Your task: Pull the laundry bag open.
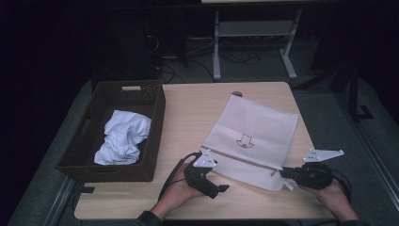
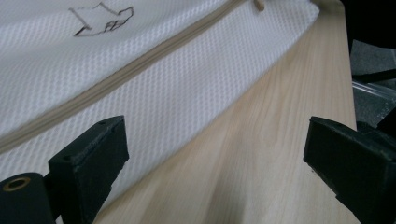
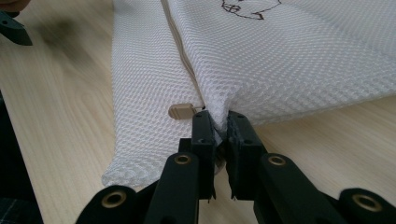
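right hand-held gripper [image 3: 219, 122] clenched on mesh bag [image 3: 289, 60] edge | left hand-held gripper [image 2: 215, 154] released, beside bag

My left hand [image 1: 176, 192] comes in from the bottom edge and holds the left gripper [image 1: 217, 187] low, its jaws spread wide apart and pointing right, with nothing between them. My right hand [image 1: 335, 197] grips the right gripper [image 1: 285, 172] from behind; it points left, toward the other gripper, and its jaws are pressed together on a pinch of the mesh bag [image 3: 289, 70] beside its zipper pull.
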Tool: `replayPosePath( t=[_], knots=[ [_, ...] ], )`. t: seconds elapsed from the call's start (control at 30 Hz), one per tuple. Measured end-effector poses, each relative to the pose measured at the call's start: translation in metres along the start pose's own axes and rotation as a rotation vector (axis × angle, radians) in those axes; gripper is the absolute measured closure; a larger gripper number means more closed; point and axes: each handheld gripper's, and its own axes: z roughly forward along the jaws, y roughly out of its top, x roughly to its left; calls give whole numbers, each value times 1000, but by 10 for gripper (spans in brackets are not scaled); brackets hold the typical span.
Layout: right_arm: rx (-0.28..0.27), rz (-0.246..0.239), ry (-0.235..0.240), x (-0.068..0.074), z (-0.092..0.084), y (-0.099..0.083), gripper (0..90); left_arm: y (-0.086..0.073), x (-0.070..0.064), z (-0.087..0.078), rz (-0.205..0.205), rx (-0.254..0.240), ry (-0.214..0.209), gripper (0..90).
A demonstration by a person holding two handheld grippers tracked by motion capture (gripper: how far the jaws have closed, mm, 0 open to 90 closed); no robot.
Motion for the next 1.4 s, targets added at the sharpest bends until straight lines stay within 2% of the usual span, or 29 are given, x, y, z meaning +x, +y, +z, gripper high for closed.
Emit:
replayPosePath(
  t=[0.03, 0.13, 0.33, 0.57, 0.73, 0.83, 1.07, 1.13, 1.4],
  knots=[
    [1, -3, 8, 3, 2, 1, 819, 2, -1, 2, 2, -18, -8, 101],
    [1, -6, 12, 5, 4, 2, 819, 4, -2, 5, 5, -27, -19, 137],
    [-7, -21, 5, 10, 7, 6, 818, 12, -7, 14, 26, -42, -46, 155],
    [-13, -42, -6, 19, 11, 10, 819, 22, -14, 28, 35, -64, -100, 166],
    [-17, -58, -2, 26, 13, 13, 819, 30, -23, 38, 59, -67, -138, 182],
    [-27, -75, 0, 32, 14, 15, 819, 37, -27, 45, 56, -73, -157, 220],
    [-40, -86, 10, 39, 15, 18, 820, 40, -28, 54, 51, -63, -173, 273],
    [-47, -86, 15, 41, 14, 19, 820, 40, -28, 56, 45, -61, -176, 326],
    [-56, -104, 40, 48, 16, 21, 821, 41, -28, 62, 40, -55, -191, 414]
  ],
)
